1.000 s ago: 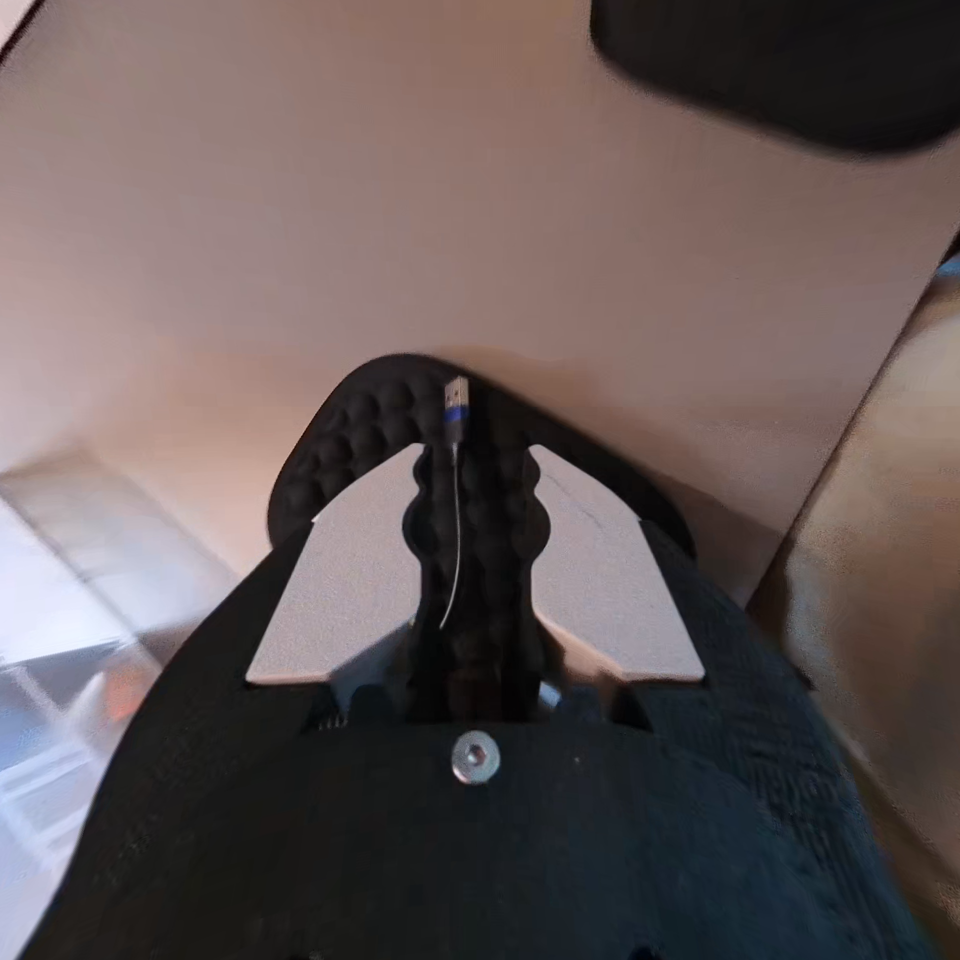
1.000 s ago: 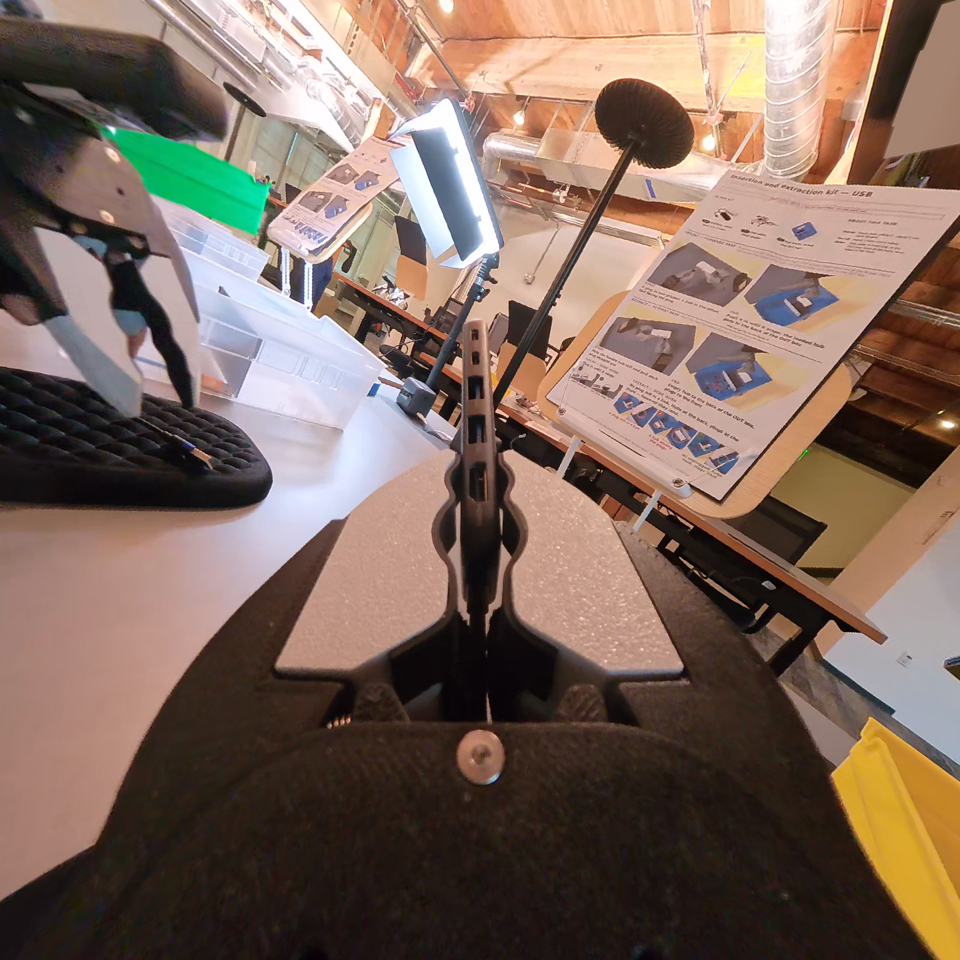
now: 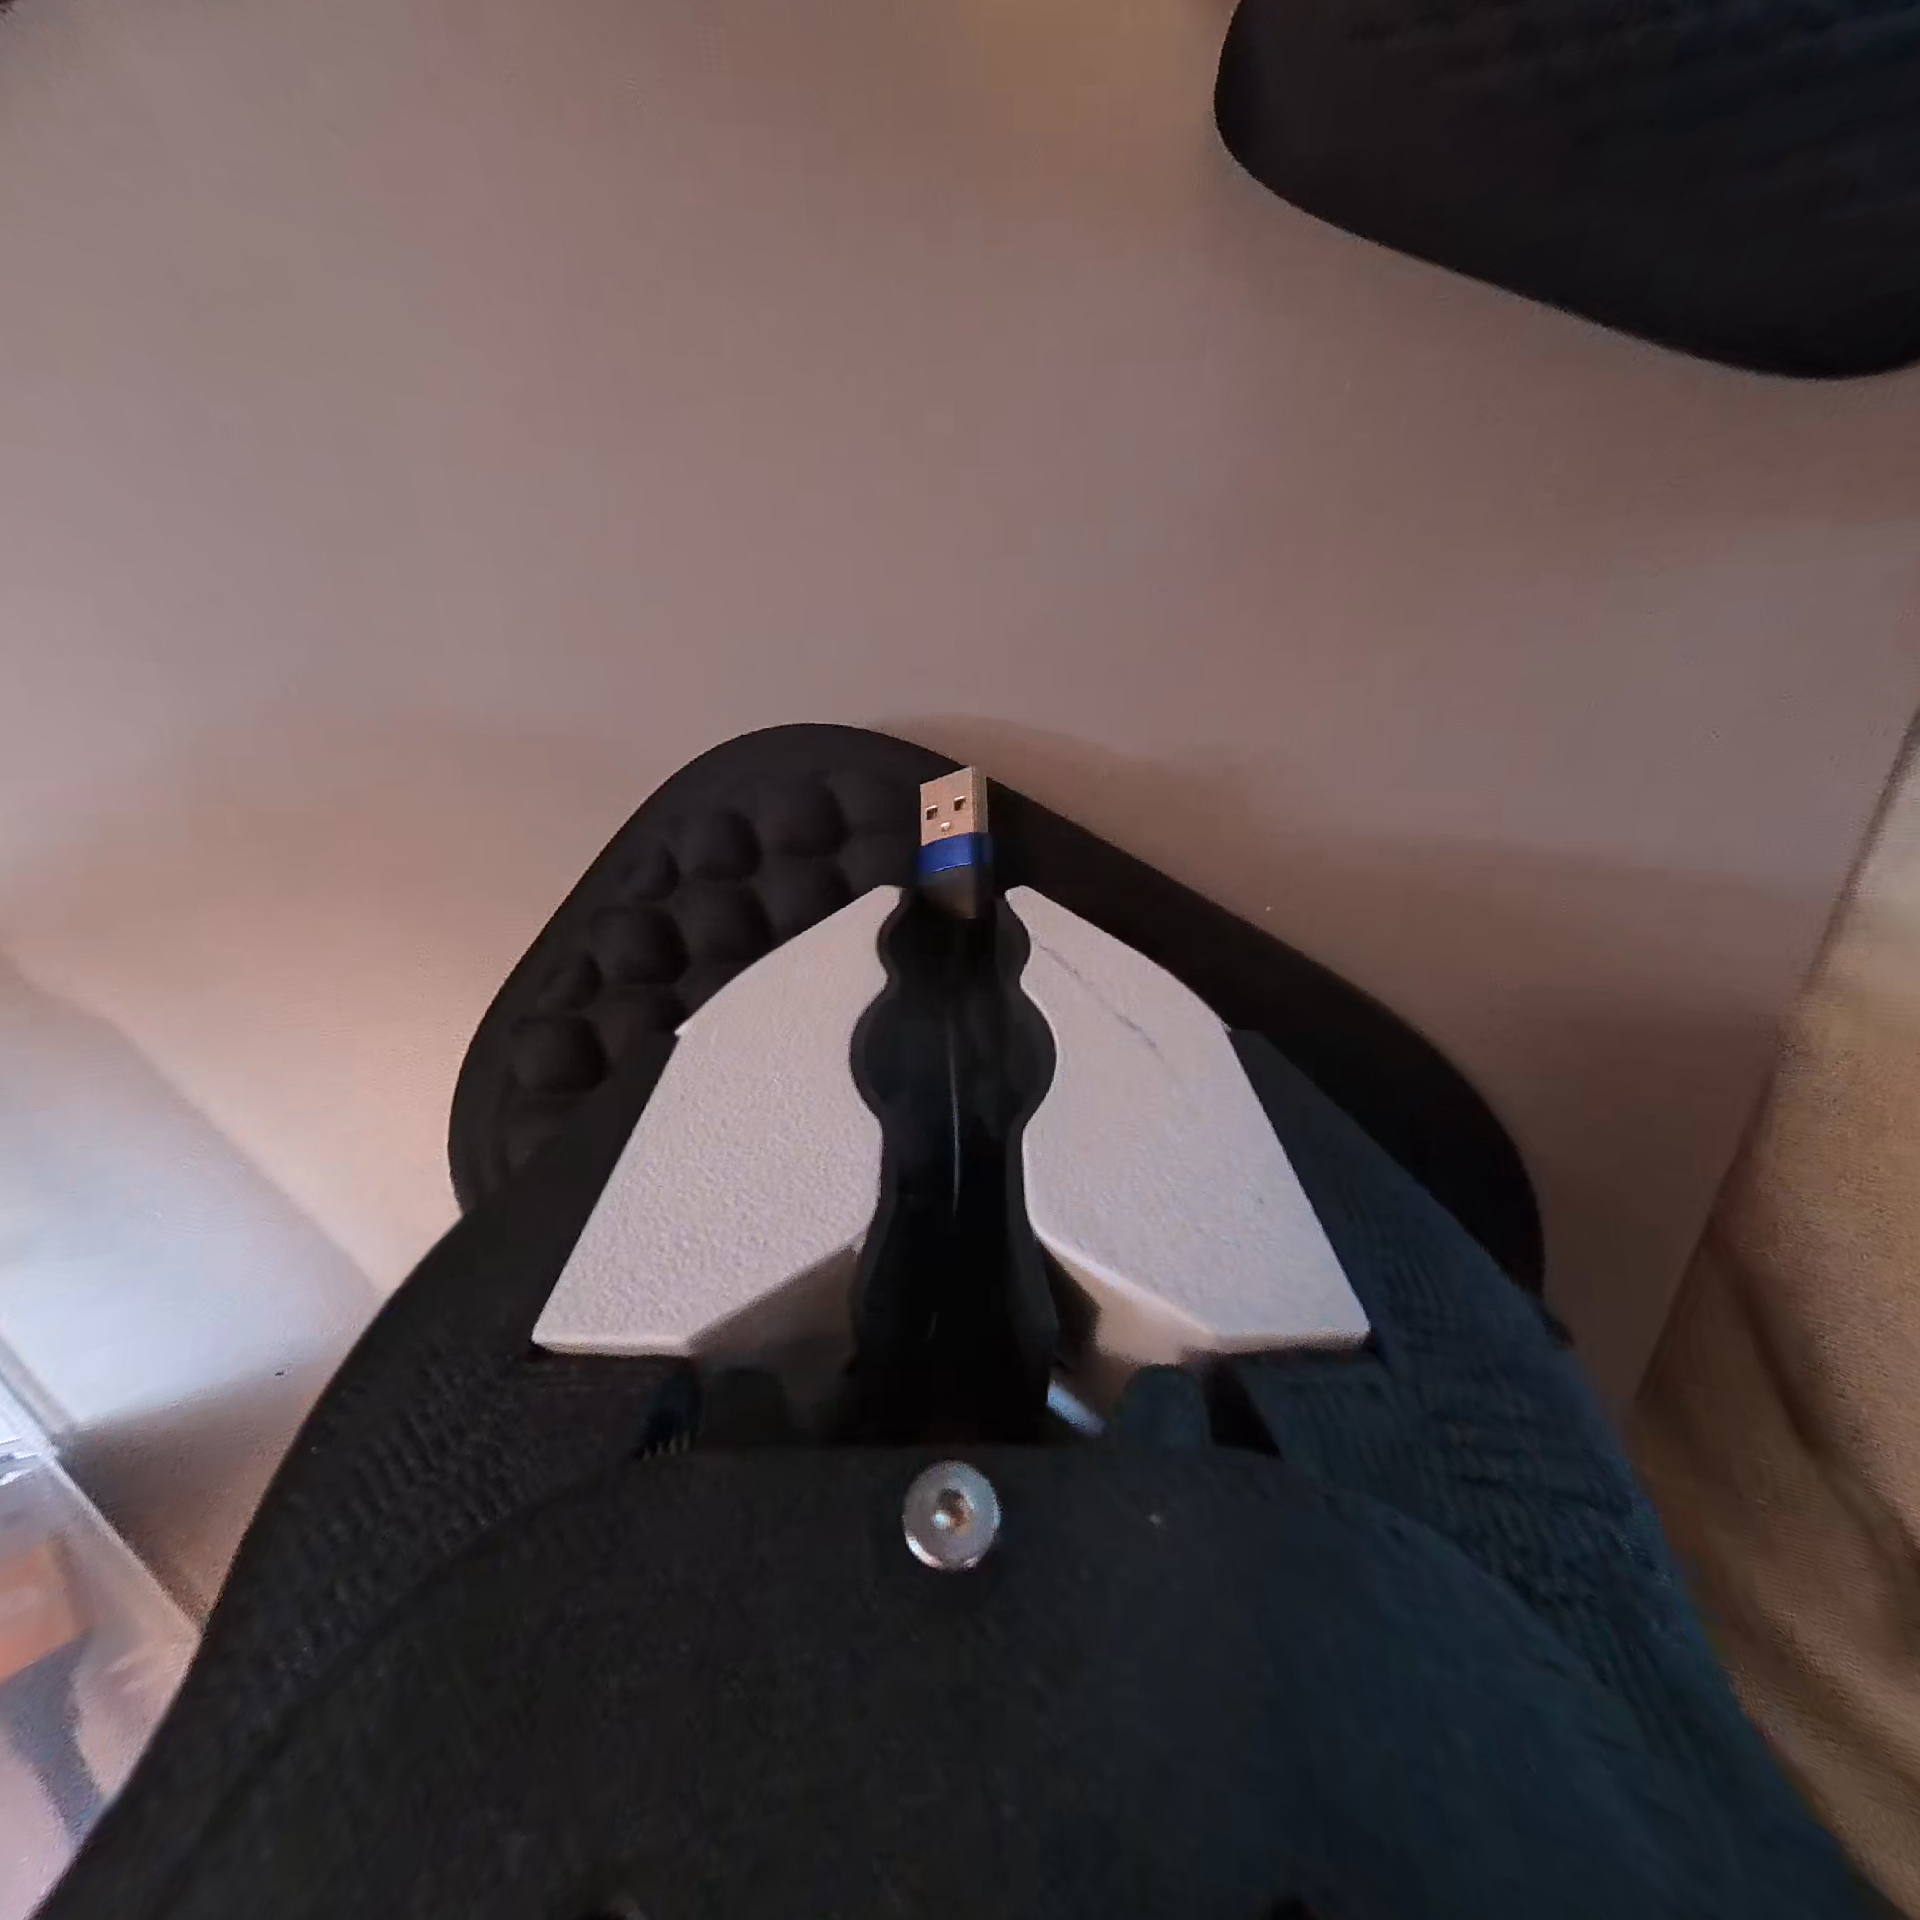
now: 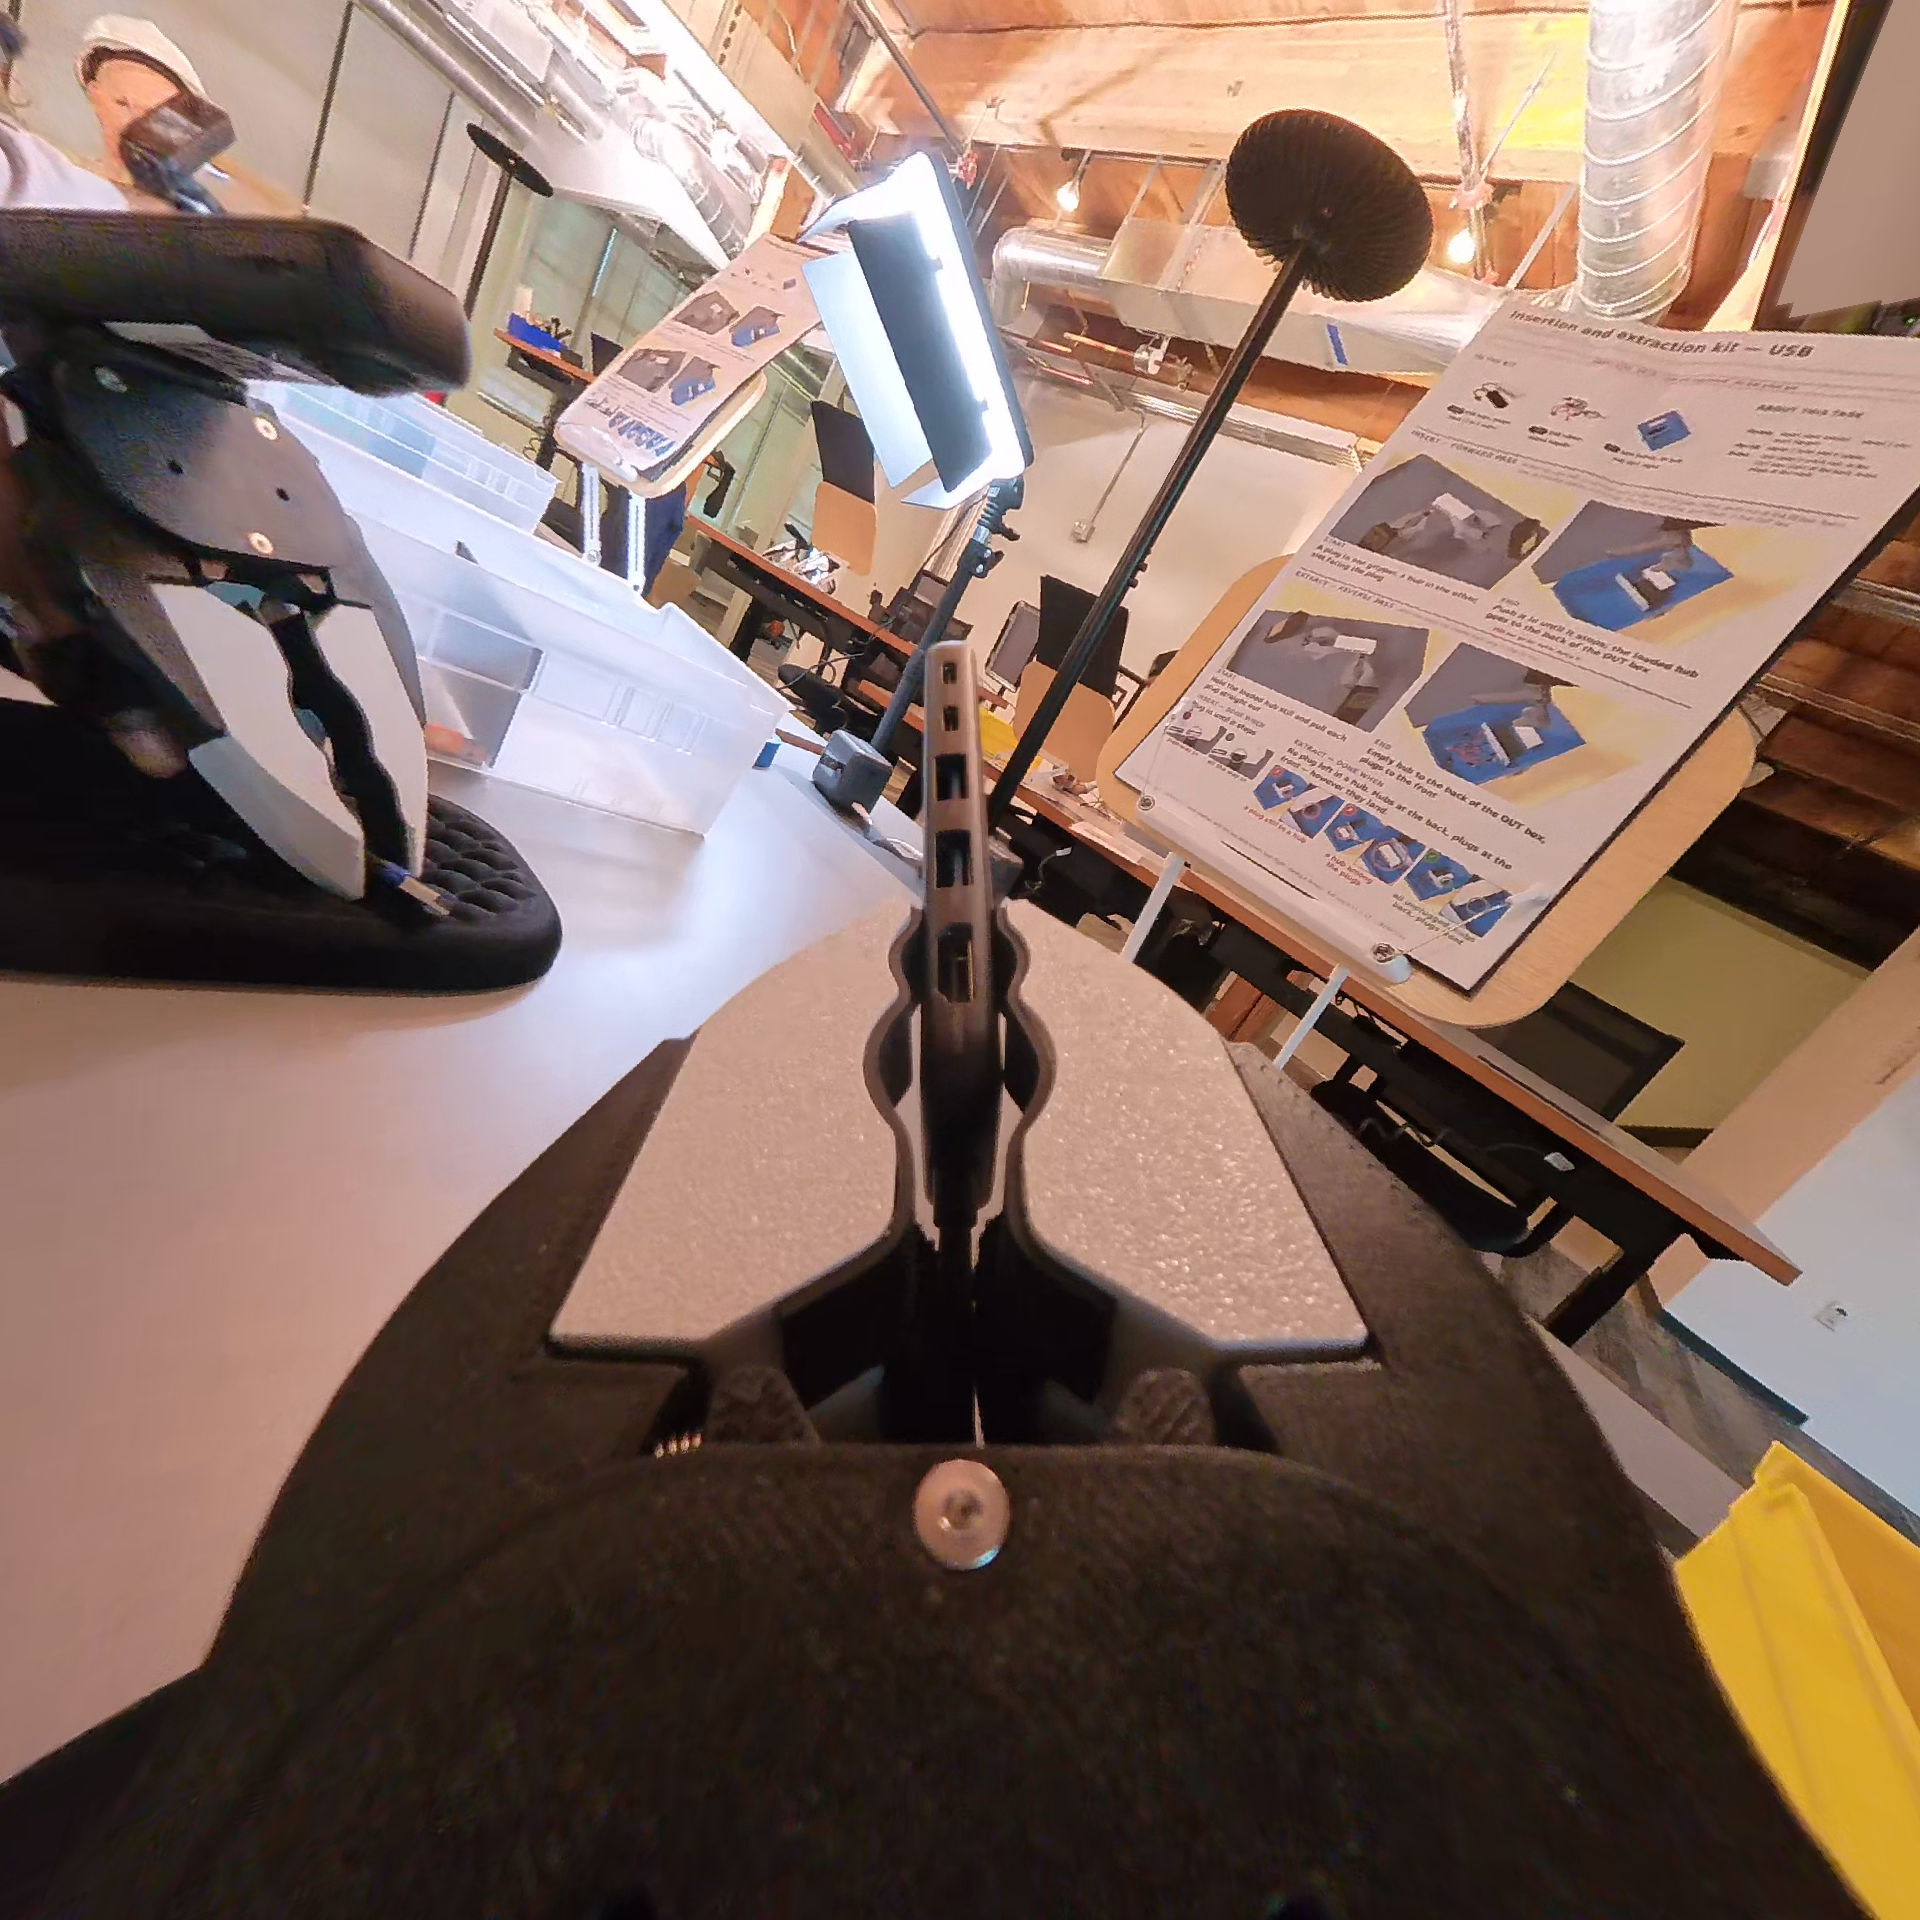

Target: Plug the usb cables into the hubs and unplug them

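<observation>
We have the left gripper [image 3: 951, 894] pinched on the USB plug [image 3: 952, 831], a silver connector with a blue collar sticking out past the fingertips, its thin cable running back between the jaws. Below it lies a black dimpled pad [image 3: 665, 935] on the pale table [image 3: 727, 416]; the plug tip reaches right to the pad's far edge. From the right wrist view we see that same left gripper [image 4: 384, 873] tipped down onto the pad [image 4: 312, 935], plug [image 4: 416, 885] low against the surface.

The right gripper [image 4: 961, 935] is clamped on the grey hub [image 4: 954, 831], held upright on its narrow edge, a row of ports facing us. Hub and plug are well apart, with bare table [image 4: 260, 1195] between them.

For writing: an instruction board [image 4: 1507, 665] stands right of the hub with printed text and photos, and a second one [image 4: 675, 384] sits farther back; we leave the words be. No brand marks show on hub or plug.

Clear plastic bins [image 4: 582, 675] line the table behind the pad. A lit light panel [image 4: 914, 343] on a stand and a black disc on a pole [image 4: 1325, 203] rise behind the hub. A yellow bin [image 4: 1808, 1662] edges in at lower right, off the table's near corner.
</observation>
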Motion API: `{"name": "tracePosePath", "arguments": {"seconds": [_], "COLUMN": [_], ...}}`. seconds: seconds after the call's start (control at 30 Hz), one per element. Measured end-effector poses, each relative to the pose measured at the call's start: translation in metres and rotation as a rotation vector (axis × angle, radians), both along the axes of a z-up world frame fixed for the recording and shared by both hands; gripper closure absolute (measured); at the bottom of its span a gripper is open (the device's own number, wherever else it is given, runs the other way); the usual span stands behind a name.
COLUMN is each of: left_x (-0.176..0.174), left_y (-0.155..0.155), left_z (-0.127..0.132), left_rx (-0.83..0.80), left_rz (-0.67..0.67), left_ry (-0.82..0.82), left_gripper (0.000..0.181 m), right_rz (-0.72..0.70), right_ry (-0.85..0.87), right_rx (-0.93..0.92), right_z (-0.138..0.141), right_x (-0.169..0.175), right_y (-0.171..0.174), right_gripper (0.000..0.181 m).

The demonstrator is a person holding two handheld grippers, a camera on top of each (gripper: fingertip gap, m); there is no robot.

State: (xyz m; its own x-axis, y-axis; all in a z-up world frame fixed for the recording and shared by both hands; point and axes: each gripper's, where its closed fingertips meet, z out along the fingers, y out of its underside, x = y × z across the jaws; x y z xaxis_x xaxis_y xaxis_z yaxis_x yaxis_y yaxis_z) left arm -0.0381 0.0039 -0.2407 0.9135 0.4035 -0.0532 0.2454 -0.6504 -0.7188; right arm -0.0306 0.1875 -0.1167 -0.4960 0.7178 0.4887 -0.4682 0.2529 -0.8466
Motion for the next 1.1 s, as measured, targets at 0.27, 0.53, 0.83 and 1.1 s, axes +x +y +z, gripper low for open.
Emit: {"name": "tracePosePath", "arguments": {"seconds": [0.27, 0.53, 0.83, 1.1], "left_x": [0.0, 0.011, 0.013, 0.02], "left_y": [-0.001, -0.001, 0.001, 0.003], "left_z": [0.003, 0.005, 0.008, 0.015], "left_rx": [-0.084, 0.018, 0.125, 0.217], "left_rz": [-0.035, -0.053, -0.009, -0.032], "left_ry": [0.121, -0.186, -0.373, -0.48], "left_gripper": [0.166, 0.154, 0.16, 0.148], "right_rz": [0.022, 0.01, 0.006, -0.007], "right_ry": [-0.012, -0.011, -0.019, -0.03], "right_rx": [0.085, 0.136, 0.146, 0.183], "right_z": [-0.009, -0.014, -0.016, -0.021], "right_x": [0.001, 0.0, -0.001, -0.004], "right_y": [-0.011, -0.014, -0.014, -0.016], "right_gripper": [0.17, 0.17, 0.17, 0.17]}}
